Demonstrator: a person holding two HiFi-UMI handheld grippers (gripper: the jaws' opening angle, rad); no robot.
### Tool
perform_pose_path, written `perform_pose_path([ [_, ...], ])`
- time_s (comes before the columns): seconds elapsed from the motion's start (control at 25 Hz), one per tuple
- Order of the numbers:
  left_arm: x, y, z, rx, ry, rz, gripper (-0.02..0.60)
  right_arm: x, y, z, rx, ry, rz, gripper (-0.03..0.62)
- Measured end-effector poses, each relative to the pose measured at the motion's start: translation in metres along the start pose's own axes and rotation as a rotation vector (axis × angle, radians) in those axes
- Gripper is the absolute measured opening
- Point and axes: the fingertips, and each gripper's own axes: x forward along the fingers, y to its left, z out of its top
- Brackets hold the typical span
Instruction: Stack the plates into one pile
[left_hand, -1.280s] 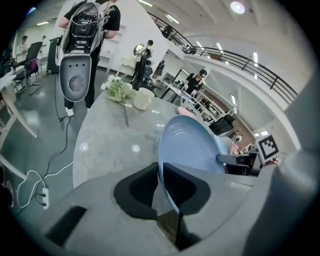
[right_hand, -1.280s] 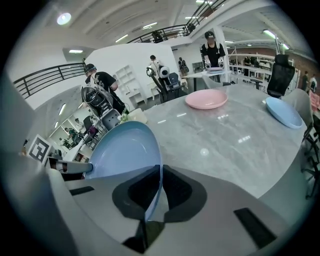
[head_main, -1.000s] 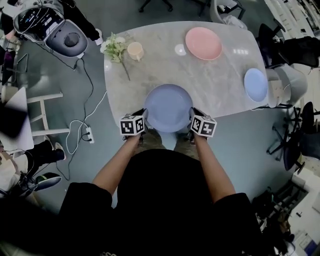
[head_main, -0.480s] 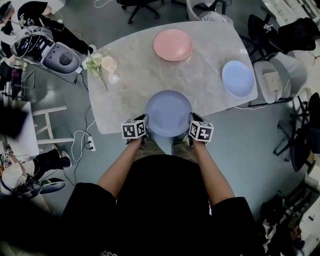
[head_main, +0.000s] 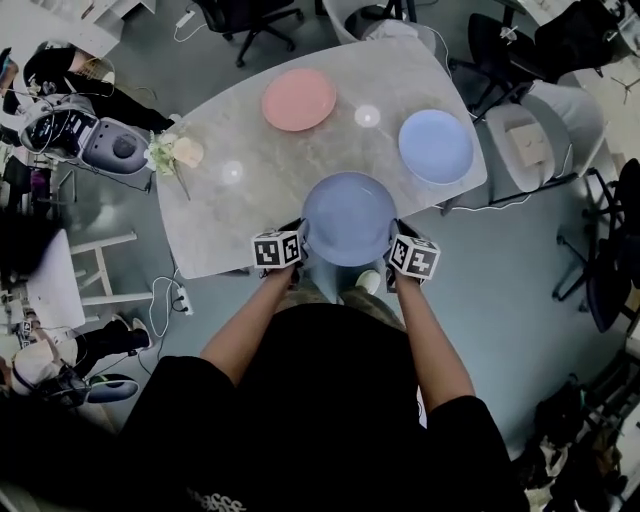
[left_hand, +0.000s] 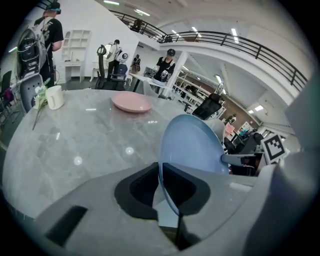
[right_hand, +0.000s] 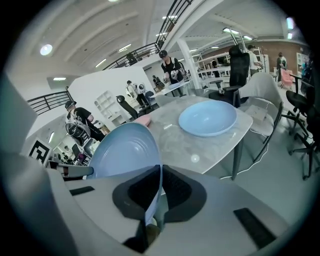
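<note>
Nearest to the camera, the person's bare forearms reach out of dark sleeves towards the near edge of the table (head_main: 245, 215), an oblong top with rounded corners and a glossy, grey-veined marble look. Each hand carries a gripper topped by a cube of black-and-white square markers.

The left gripper (head_main: 299, 243) and the right gripper (head_main: 392, 240) sit at opposite sides of one round, periwinkle-blue plate (head_main: 349, 218), which hangs over the table's near edge. In the left gripper view the jaws (left_hand: 167, 200) are nipped together on the plate's thin rim, and the smooth, shallow dish (left_hand: 192, 147) rises edge-on from the dark pads. The right gripper view shows the same on the other side: its jaws (right_hand: 154, 200) are pinched on the rim, and faint concentric rings show in the plate's well (right_hand: 125, 150).

Farther across the table, towards its right end, lies a paler blue plate (head_main: 436, 146), round, glossy and slightly dished (right_hand: 207, 118). Near the table's far edge rests a matte pink plate (head_main: 299, 99), flat and low (left_hand: 131, 102). At the table's left end stands a cream cup (head_main: 187, 152), cylindrical with a handle (left_hand: 54, 97), with a sprig of pale flowers (head_main: 163, 155) on a thin stem just beside it.
</note>
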Motion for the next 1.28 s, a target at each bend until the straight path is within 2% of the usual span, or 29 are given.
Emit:
perform_pose_path([
  [0.76, 0.111, -0.151, 0.077, 0.097, 0.058, -0.172, 0.04, -0.045, -0.158, 0.08, 0.207, -0.118, -0.145, 0.023],
  [1.0, 0.166, -0.181, 0.11, 0.112, 0.09, -0.192, 0.04, -0.023, -0.206, 0.117, 0.212, -0.086, -0.173, 0.023],
  [1.28, 0.226, -0.191, 0.136, 0.061, 0.131, -0.189, 0.04, 0.011, -0.246, 0.152, 0.206, -0.013, -0.188, 0.023],
])
